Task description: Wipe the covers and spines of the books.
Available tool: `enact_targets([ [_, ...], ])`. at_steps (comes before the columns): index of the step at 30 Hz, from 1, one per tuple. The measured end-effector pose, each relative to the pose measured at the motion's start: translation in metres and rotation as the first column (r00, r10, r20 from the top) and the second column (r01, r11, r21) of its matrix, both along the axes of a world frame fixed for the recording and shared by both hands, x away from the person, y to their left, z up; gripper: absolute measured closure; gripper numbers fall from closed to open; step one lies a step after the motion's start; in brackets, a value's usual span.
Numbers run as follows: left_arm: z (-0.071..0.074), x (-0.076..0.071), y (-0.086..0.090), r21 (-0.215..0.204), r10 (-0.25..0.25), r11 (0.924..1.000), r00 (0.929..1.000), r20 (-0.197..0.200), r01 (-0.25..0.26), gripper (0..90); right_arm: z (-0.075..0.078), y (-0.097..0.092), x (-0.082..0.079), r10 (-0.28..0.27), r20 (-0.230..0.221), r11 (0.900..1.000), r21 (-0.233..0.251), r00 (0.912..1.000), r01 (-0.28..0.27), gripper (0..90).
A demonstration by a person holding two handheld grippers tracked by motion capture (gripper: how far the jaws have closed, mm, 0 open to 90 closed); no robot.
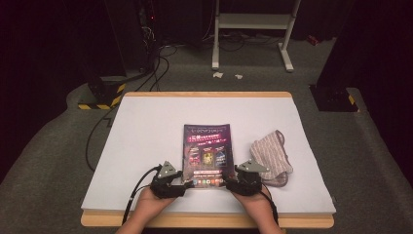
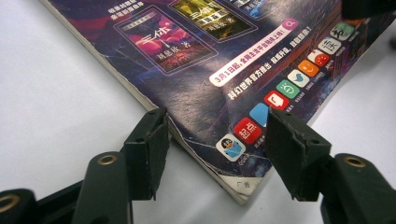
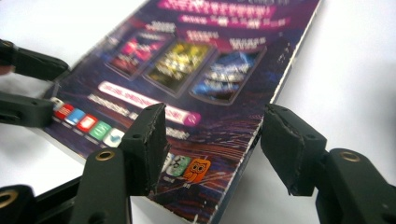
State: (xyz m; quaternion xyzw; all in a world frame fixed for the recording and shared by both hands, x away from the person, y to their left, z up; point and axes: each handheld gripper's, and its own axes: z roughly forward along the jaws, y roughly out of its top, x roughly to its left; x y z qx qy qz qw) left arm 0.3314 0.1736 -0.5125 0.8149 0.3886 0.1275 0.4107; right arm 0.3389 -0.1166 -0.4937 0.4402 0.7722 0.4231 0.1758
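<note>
A dark purple magazine (image 1: pixel 207 151) lies flat on the white table cover, its near edge toward the person. My left gripper (image 1: pixel 187 184) sits at its near left corner. In the left gripper view the magazine (image 2: pixel 224 60) has that worn corner between the spread jaws of my left gripper (image 2: pixel 217 135): one pad beside the spine edge, the other over the cover. My right gripper (image 1: pixel 228 184) sits at the near right corner. In the right gripper view the jaws of my right gripper (image 3: pixel 212 135) straddle that corner of the magazine (image 3: pixel 201 79) with gaps showing.
A striped beige cloth (image 1: pixel 271 158) lies crumpled just right of the magazine. The white table cover (image 1: pixel 146 126) stretches bare to the left and behind. Cables and a white stand (image 1: pixel 253 22) are on the floor beyond the table.
</note>
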Motion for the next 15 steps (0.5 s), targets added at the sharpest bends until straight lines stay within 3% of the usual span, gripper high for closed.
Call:
enact_targets([
  [4,0.0,0.0,0.001,-0.005,0.004,1.0,1.0,-0.003,-0.004,40.9,0.011,0.01,-0.006,0.016,0.069,0.9998,0.009,0.9975,-0.017,40.8],
  [8,0.0,-0.001,0.002,-0.004,0.007,1.0,1.0,-0.002,-0.007,40.9,0.016,0.019,-0.009,0.026,0.094,0.9996,0.01,0.9952,-0.027,38.8],
  [15,0.0,0.0,0.003,-0.005,0.01,0.9999,0.9999,-0.007,-0.01,41.1,0.015,0.027,-0.014,0.053,0.098,0.9986,-0.001,0.9937,-0.054,38.4],
])
